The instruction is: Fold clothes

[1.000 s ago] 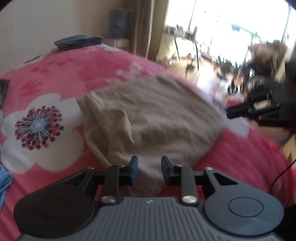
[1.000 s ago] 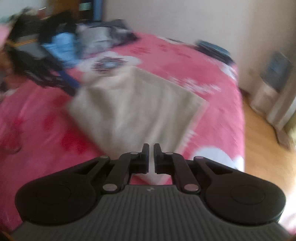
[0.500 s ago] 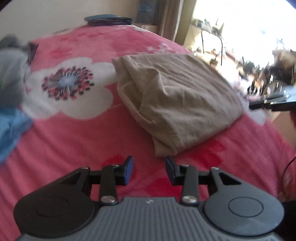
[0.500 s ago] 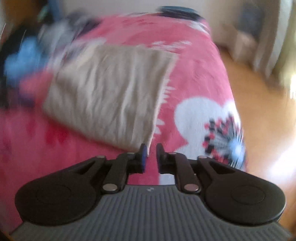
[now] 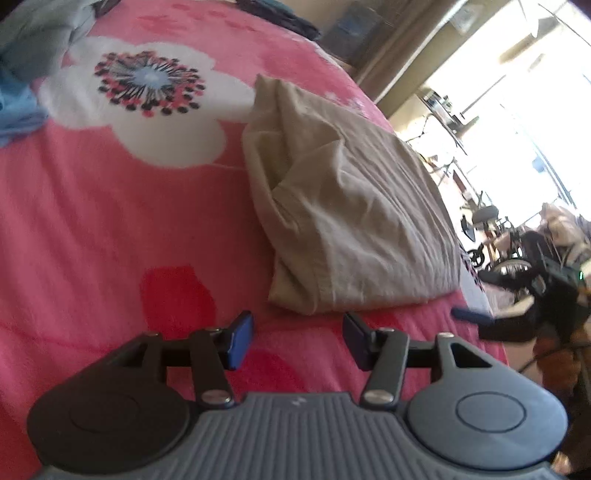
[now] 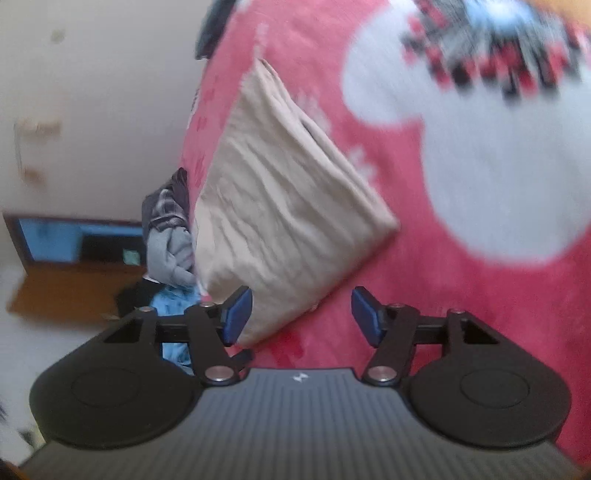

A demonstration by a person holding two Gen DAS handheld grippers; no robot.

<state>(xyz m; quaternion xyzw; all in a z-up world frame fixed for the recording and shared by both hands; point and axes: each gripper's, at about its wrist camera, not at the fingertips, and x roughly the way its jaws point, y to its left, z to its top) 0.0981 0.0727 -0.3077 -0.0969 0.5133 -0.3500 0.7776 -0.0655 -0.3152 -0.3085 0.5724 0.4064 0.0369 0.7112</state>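
Observation:
A beige garment lies folded into a thick rectangle on the pink flowered bedspread. In the left wrist view my left gripper hovers just short of the garment's near corner, its jaws opening with only bedspread between them. The right gripper shows at the far right of that view, past the garment's other corner. In the right wrist view, rolled sideways, the beige garment fills the middle and my right gripper is opening, with the garment's near corner between its blue pads but not pinched.
A heap of blue and grey clothes lies at the bed's far left; grey, plaid and blue clothes pile past the garment in the right wrist view. A dark folded item rests near the wall. Beyond the bed edge are a wooden floor, chairs and bright windows.
Both grippers went from nearly shut to open. The right wrist view rolled sideways and dropped closer to the garment's corner. The left view rolled and sank toward the bed.

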